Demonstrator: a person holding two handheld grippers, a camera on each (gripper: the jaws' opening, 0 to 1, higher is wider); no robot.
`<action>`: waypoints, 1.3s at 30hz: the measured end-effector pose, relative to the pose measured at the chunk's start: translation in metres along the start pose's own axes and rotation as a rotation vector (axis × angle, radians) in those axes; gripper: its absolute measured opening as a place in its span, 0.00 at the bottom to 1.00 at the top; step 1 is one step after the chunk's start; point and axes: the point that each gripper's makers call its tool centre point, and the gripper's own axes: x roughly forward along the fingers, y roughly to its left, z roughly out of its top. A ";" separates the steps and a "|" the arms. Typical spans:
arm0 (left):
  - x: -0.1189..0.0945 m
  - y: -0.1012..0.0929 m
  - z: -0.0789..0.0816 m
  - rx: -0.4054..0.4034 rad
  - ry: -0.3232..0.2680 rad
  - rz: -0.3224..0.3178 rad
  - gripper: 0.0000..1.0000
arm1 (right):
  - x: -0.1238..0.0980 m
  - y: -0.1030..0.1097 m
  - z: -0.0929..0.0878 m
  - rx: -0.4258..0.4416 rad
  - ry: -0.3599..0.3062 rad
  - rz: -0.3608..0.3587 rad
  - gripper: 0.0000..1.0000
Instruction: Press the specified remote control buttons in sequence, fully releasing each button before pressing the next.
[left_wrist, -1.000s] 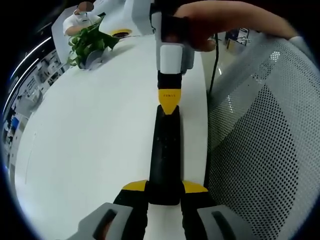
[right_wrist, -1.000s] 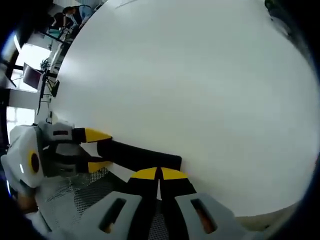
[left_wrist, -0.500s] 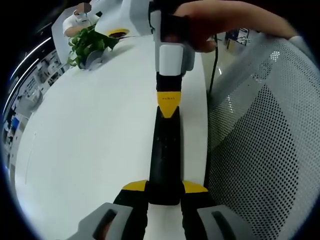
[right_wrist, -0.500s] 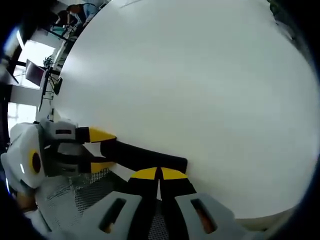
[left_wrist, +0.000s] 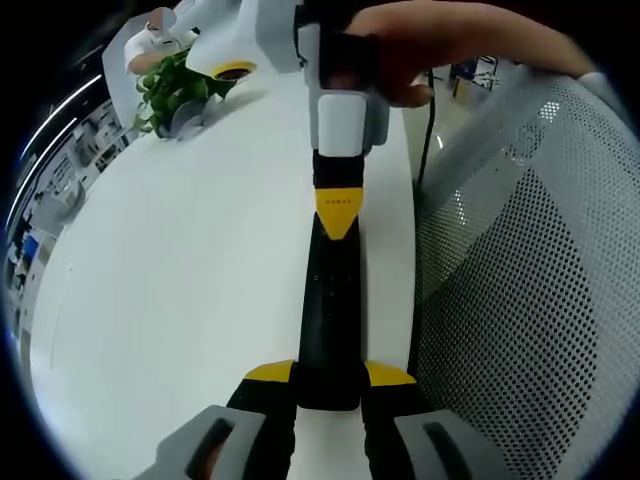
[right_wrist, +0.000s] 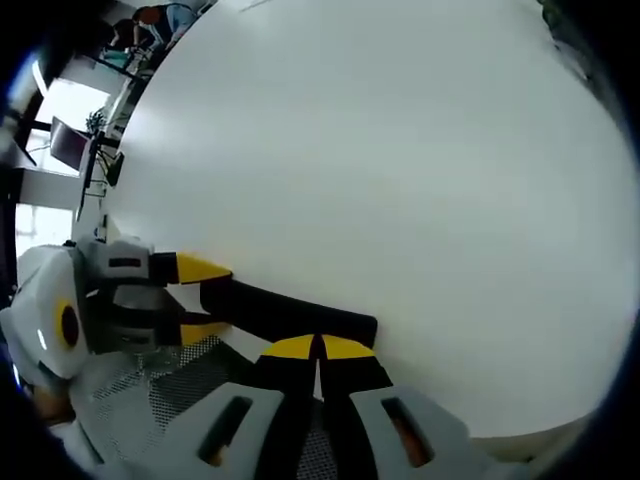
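A long black remote control (left_wrist: 328, 300) lies lengthwise on the white table (left_wrist: 180, 280), close to its edge. My left gripper (left_wrist: 330, 374) is shut on the remote's near end, with a yellow-tipped finger on each side. My right gripper (left_wrist: 337, 214) comes in from the far side, shut, and its joined yellow tips sit on the remote's far end. In the right gripper view, the right gripper (right_wrist: 320, 348) is shut, just over the remote control (right_wrist: 290, 311). There the left gripper (right_wrist: 200, 298) grips the remote from the left.
A grey mesh chair back (left_wrist: 530, 300) stands right beside the table edge. A potted green plant (left_wrist: 175, 85) sits at the far end of the table. A hand (left_wrist: 420, 50) holds the right gripper, and a black cable (left_wrist: 430, 140) hangs near the edge.
The right gripper's tip has crept slightly along the remote toward the left gripper. The left gripper and the remote have stayed in place.
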 end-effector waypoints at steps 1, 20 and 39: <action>0.000 0.000 0.000 0.000 0.000 0.000 0.24 | 0.000 0.000 0.000 -0.002 -0.001 0.000 0.00; 0.000 0.000 0.000 -0.006 -0.006 0.002 0.24 | -0.002 0.002 0.000 -0.026 -0.015 -0.012 0.00; 0.000 0.000 0.000 -0.006 -0.004 0.000 0.25 | 0.000 0.001 0.001 -0.020 -0.013 -0.008 0.00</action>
